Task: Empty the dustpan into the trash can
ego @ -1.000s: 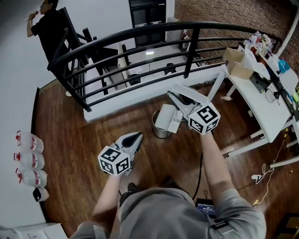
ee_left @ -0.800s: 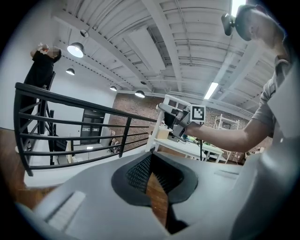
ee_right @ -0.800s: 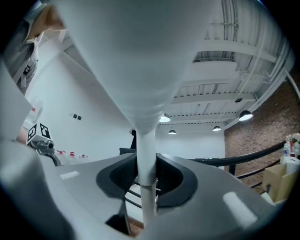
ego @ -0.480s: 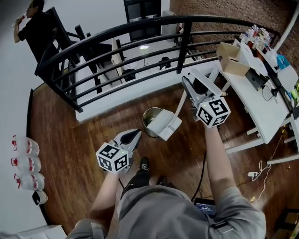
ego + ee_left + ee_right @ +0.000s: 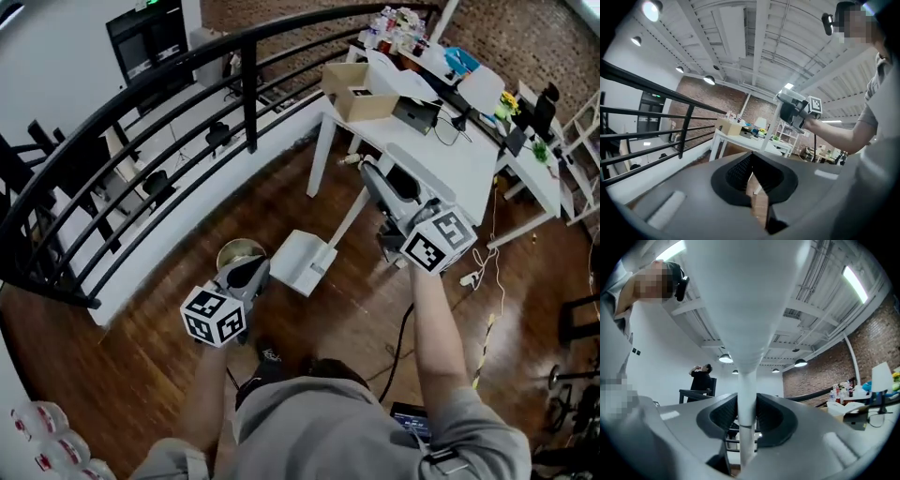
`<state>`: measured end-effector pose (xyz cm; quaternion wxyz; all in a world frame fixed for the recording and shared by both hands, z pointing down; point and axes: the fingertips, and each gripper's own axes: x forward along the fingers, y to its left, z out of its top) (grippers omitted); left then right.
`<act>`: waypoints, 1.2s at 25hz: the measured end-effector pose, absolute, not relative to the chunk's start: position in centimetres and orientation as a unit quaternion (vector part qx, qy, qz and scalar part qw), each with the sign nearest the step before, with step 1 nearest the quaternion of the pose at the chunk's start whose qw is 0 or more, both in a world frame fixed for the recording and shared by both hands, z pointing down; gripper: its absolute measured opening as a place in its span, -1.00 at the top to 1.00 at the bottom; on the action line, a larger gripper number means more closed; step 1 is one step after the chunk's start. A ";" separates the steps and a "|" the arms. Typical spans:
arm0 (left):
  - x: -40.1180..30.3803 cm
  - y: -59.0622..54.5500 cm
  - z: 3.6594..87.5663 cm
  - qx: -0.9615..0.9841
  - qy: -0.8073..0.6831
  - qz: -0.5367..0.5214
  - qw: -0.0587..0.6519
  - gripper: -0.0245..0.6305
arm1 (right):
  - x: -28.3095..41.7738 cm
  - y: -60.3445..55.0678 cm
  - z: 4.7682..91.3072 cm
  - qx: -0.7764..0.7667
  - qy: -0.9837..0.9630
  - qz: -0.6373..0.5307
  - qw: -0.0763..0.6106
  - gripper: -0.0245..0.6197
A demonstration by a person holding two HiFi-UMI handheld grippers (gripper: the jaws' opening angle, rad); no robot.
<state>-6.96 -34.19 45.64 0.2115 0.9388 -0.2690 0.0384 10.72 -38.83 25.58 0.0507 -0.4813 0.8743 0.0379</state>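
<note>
My right hand-held gripper [image 5: 746, 416] is clamped on the long handle of the white plastic dustpan [image 5: 302, 262]. Pan end hangs low, just beside the round metal trash can [image 5: 239, 251] on the wood floor [image 5: 352, 314]. Left hand-held gripper [image 5: 751, 165] has jaws together w/ nothing btwn, close by the can.

We have swung the white plastic long-handled dustpan [image 5: 302, 264] off the round metal trash can [image 5: 234, 251]; it now hangs just to the can's right, and our left gripper [image 5: 246, 272], earlier well apart, overlaps the can from the head view
</note>
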 end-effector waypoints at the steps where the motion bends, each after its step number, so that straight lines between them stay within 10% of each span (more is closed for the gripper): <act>1: -5.7 -34.3 45.8 0.944 -0.248 0.043 0.215 0.91 | 12.0 -37.9 25.3 -0.500 0.864 0.040 0.051 0.60; 30: 11.2 -26.1 54.9 0.944 -0.149 0.149 0.253 0.91 | 30.7 -32.6 48.8 -0.653 0.756 -0.033 0.025 0.60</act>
